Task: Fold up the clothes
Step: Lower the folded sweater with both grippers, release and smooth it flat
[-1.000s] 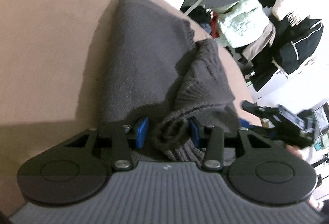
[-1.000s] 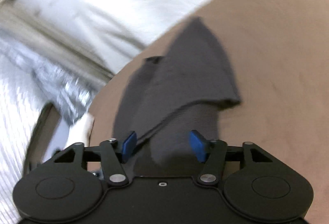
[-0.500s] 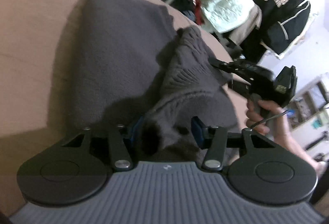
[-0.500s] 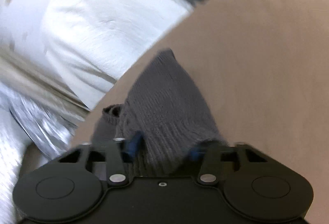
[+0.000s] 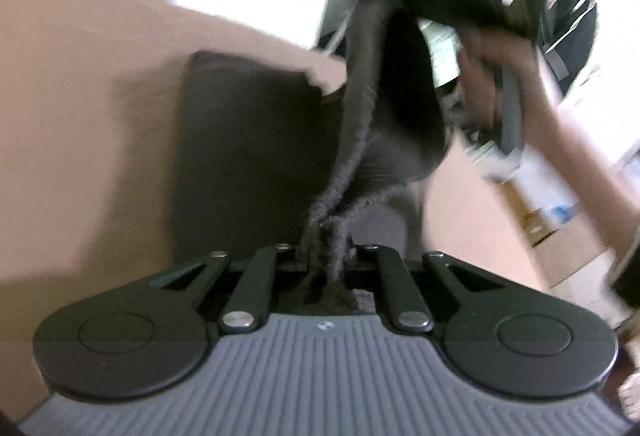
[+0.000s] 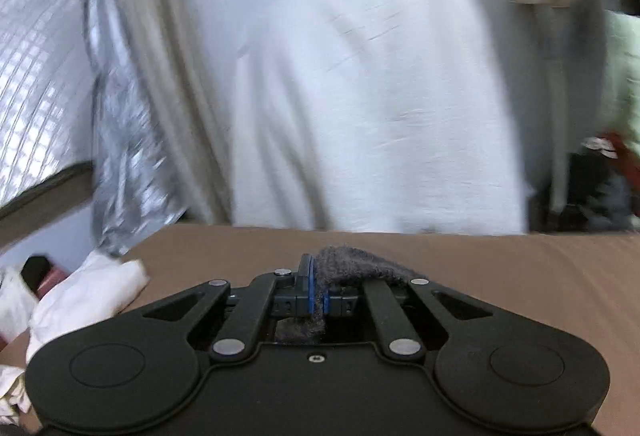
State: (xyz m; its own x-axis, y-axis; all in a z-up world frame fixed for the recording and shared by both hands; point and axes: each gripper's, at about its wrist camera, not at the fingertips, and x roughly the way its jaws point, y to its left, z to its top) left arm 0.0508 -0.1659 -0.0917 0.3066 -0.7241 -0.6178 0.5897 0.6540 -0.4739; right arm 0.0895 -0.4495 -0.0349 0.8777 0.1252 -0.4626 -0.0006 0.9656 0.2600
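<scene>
The sweater (image 5: 256,140) is dark grey knit cloth, coarse and matt, its ribbed edge bunched in the left tool (image 5: 326,256). That tool's arms are matt black plastic with dull metal rivets; its housing at the bottom is ribbed grey plastic. The surface (image 5: 80,116) wears smooth matt tan cloth. Upper left in the right view, a silver quilted sheet (image 6: 44,76) looks glossy; at centre hangs white cloth (image 6: 380,108).

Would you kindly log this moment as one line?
left hand-held gripper: shut on sweater | right hand-held gripper: shut on sweater | lifted off brown surface

Hand-held gripper (image 6: 319,302) pinches grey knit (image 6: 352,268)
</scene>
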